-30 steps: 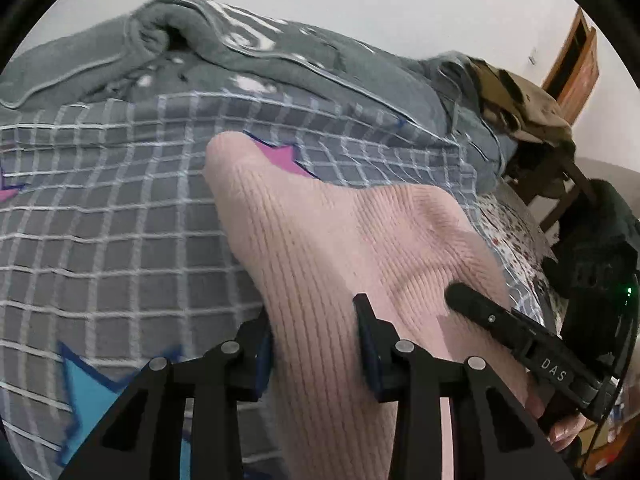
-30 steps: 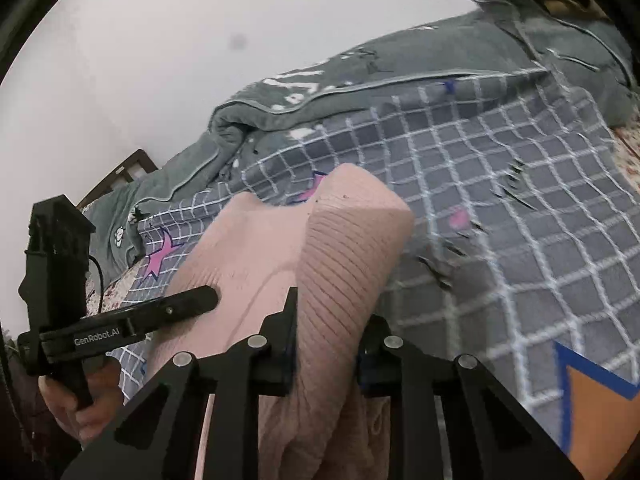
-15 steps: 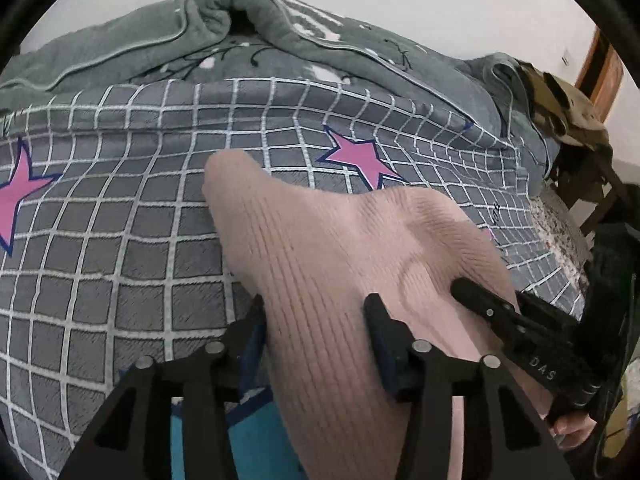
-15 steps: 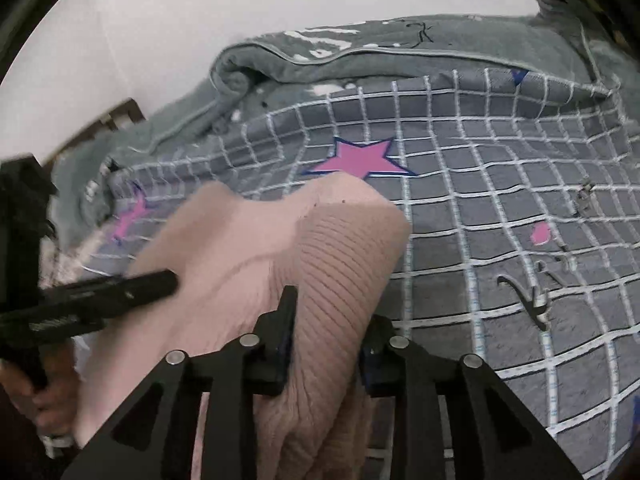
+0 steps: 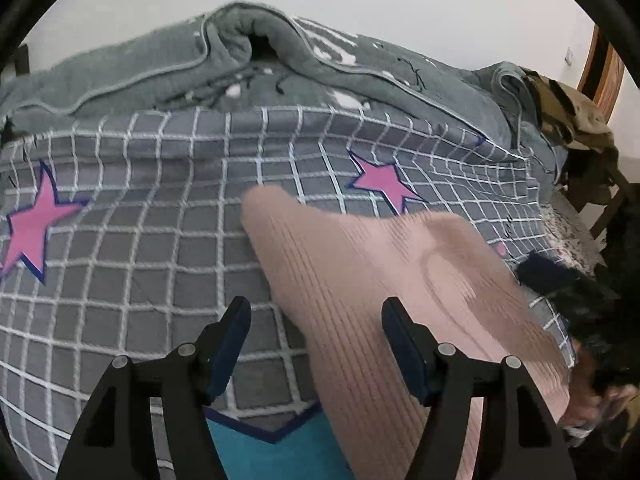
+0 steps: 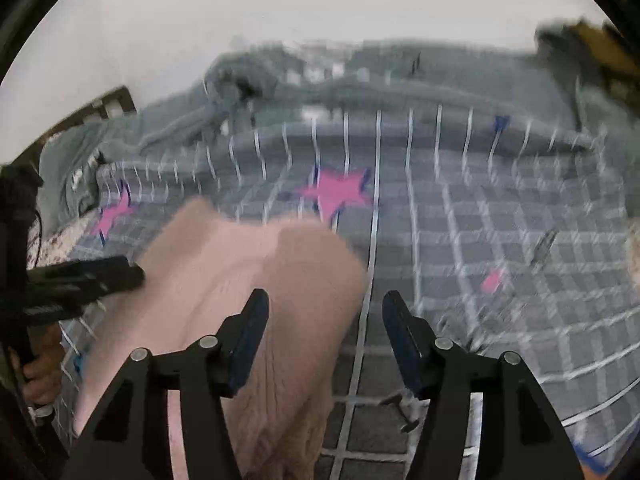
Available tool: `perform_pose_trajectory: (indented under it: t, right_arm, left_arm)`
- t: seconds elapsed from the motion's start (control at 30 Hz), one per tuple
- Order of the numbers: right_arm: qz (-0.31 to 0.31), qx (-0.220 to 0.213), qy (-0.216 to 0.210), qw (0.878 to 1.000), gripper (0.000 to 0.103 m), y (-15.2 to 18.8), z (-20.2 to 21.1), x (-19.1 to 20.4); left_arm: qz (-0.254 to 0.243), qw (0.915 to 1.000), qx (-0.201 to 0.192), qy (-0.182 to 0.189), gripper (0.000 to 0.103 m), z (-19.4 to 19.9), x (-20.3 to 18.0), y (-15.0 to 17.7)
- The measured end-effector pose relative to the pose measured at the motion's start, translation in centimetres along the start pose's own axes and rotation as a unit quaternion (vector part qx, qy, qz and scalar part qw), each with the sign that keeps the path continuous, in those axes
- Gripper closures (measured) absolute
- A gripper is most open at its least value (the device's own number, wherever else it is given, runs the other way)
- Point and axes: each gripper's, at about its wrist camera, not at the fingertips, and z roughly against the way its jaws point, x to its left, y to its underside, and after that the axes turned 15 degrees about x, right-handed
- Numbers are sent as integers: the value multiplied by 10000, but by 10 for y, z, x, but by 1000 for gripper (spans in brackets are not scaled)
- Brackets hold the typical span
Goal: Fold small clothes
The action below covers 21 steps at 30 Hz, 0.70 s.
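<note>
A pink ribbed knit garment [image 5: 360, 288] lies folded on the grey checked bedsheet [image 5: 140, 264] with pink stars. My left gripper [image 5: 316, 320] hovers over its left edge. The jaws are opening, and the cloth's edge runs between the pads without either pressing on it. In the blurred right wrist view my right gripper [image 6: 325, 312] straddles the garment's [image 6: 248, 280] right edge. These jaws are opening too, and the pads are off the knit. The left gripper's finger [image 6: 100, 276] shows over the garment's far side.
A rolled grey quilt [image 5: 248, 56] lies along the back of the bed against a white wall. A wooden chair piled with clothes [image 5: 568, 120] stands at the right. A dark headboard [image 6: 108, 104] is at the left. A teal star patch [image 5: 272, 452] sits near the front.
Both grippers had their jaws shut on the pink garment's folded edges. Both have now spread wide and let go. The garment has sunk flatter onto the sheet, and more of the sheet shows.
</note>
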Motion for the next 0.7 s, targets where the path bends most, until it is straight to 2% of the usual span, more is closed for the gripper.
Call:
perform_pose_trajectory:
  t: [0.07, 0.13, 0.17, 0.23, 0.3, 0.33, 0.37, 0.43, 0.53, 0.7]
  right_arm:
    - [75, -246, -96, 9996, 44, -7, 14, 6]
    - [139, -284, -271, 9991, 45, -13, 18, 13]
    - [197, -275, -410, 9986, 50, -15, 17, 16]
    - [353, -132, -642, 9972, 63, -16, 6, 24]
    - [473, 173, -520, 9974, 87, -12, -18, 29]
    - [453, 354, -380, 9976, 90, -9, -31, 29]
    - [359, 576, -254, 9974, 92, -6, -46, 24]
    - [227, 594, -297, 9975, 94, 1, -57, 16]
    - [258, 489, -248, 9982, 95, 3, -57, 14]
    - [391, 447, -94, 9982, 95, 6, -59, 18]
  left_arm:
    - [21, 9999, 76, 135, 37, -1, 2, -8]
    - [94, 9997, 25, 217, 37, -2, 3, -16]
    - [104, 9998, -25, 195, 37, -2, 2, -19]
    - [71, 9999, -83, 128, 38, -5, -1, -27]
    - [30, 9999, -88, 94, 39, -11, -3, -31]
    - [-11, 10000, -68, 72, 43, -16, -4, -33]
    - [-59, 10000, -40, 38, 53, -20, -6, -34]
    - [-239, 9996, 66, -126, 66, -31, -11, -36]
    - [-449, 9981, 49, -424, 66, -44, -19, -33]
    - [-633, 9963, 6, -588, 66, -55, -27, -32]
